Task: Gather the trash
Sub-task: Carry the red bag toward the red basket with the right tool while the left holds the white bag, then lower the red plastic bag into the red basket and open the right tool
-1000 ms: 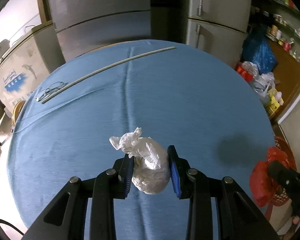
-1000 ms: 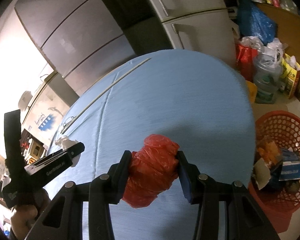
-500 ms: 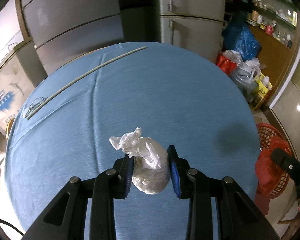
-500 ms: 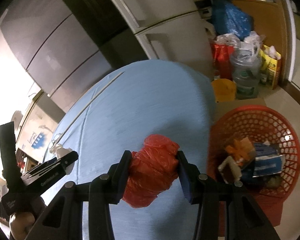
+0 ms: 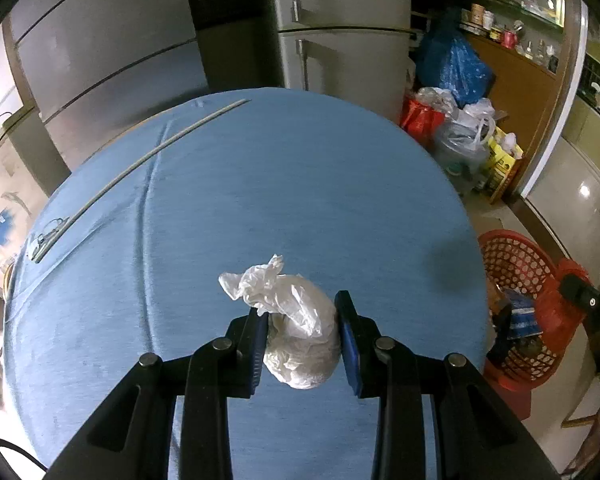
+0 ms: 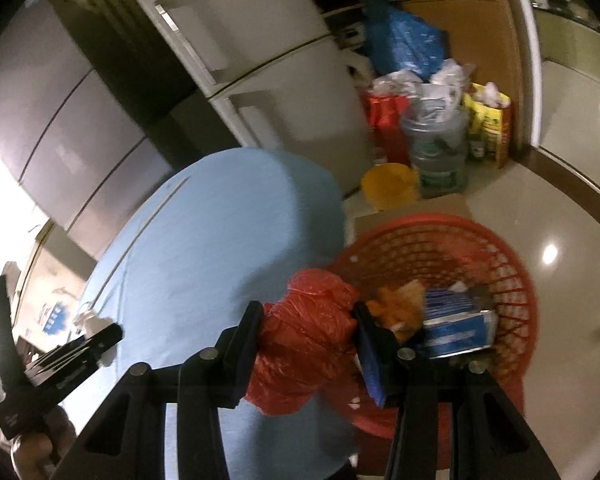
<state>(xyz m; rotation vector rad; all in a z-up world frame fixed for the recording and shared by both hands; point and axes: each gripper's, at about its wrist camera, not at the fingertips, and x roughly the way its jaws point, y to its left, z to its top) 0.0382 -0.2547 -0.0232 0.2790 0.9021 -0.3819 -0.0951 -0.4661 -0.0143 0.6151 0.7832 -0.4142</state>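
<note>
Left wrist view: the left claw (image 5: pixel 302 338) was clenched on a crumpled white plastic bag (image 5: pixel 296 332), knotted and wrinkled, held over the blue desk (image 5: pixel 260 200).
Right wrist view: the right claw (image 6: pixel 308 354) gripped a scrunched red plastic bag (image 6: pixel 304 344) beside the red basket (image 6: pixel 512 280), at the desk's edge.

I can't read a single word or number in either view. The white appliance (image 5: pixel 0 216) at the left edge of the left wrist view carries a blue printed graphic, too small and warped to make out. The yellow bags (image 6: pixel 490 120) at upper right of the right wrist view and the blue box (image 6: pixel 456 320) in the red basket (image 6: pixel 512 276) show print, all blurred.
</note>
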